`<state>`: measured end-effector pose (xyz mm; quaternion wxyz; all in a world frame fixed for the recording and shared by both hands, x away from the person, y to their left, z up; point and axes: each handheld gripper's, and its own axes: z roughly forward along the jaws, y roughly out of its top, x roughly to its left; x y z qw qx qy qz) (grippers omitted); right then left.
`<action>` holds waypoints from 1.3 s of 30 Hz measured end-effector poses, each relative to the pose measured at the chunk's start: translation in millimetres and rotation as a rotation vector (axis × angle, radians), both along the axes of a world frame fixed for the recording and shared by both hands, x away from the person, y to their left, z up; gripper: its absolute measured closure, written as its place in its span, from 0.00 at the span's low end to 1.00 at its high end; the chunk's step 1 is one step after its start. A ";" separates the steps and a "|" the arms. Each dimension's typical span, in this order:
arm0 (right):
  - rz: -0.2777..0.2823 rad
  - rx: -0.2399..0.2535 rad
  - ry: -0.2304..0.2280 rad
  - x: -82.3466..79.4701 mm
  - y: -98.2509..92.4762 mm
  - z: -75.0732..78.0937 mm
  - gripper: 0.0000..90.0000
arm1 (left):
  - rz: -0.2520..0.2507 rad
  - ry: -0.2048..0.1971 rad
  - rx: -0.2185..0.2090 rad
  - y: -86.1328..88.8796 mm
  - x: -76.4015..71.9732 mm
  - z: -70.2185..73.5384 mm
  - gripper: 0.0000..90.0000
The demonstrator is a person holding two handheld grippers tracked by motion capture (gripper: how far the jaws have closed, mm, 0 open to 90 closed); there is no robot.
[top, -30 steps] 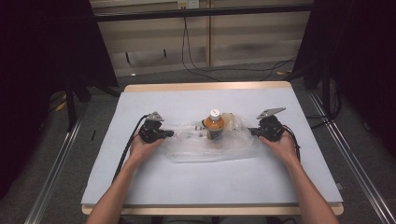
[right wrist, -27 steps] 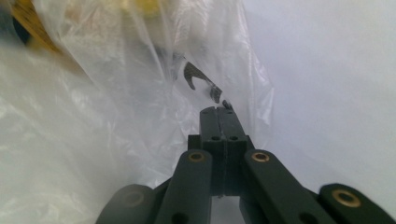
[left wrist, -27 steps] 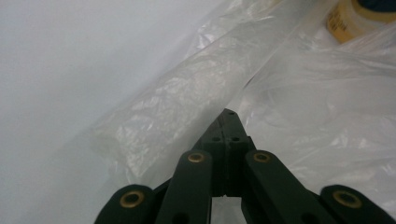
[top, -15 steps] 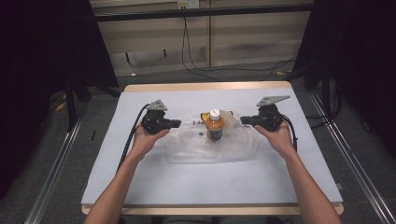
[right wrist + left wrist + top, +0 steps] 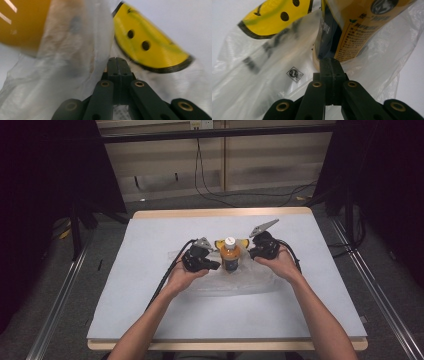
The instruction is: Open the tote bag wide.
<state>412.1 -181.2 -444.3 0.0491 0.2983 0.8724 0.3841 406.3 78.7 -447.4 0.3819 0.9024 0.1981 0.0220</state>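
Both tools, left tool (image 5: 216,265) and right tool (image 5: 251,253), are closing inward, each clenched on the plastic bag (image 5: 255,279), gathering it around the bottle (image 5: 230,255).

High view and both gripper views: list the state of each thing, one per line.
Bottle: upright, white cap on, inside the bag.
Plastic bag: clear, crumpled, its sides drawn up around the bottle.
Left gripper: jaws shut, pinching bag film beside the bottle.
Right gripper: jaws shut, pinching bag film.
Table: covered by a pale sheet.
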 end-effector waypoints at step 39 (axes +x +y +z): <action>0.100 -0.322 0.082 -61.4 -46.7 -14.8 1.00 | 0.137 0.024 0.284 62.3 30.4 -13.5 1.00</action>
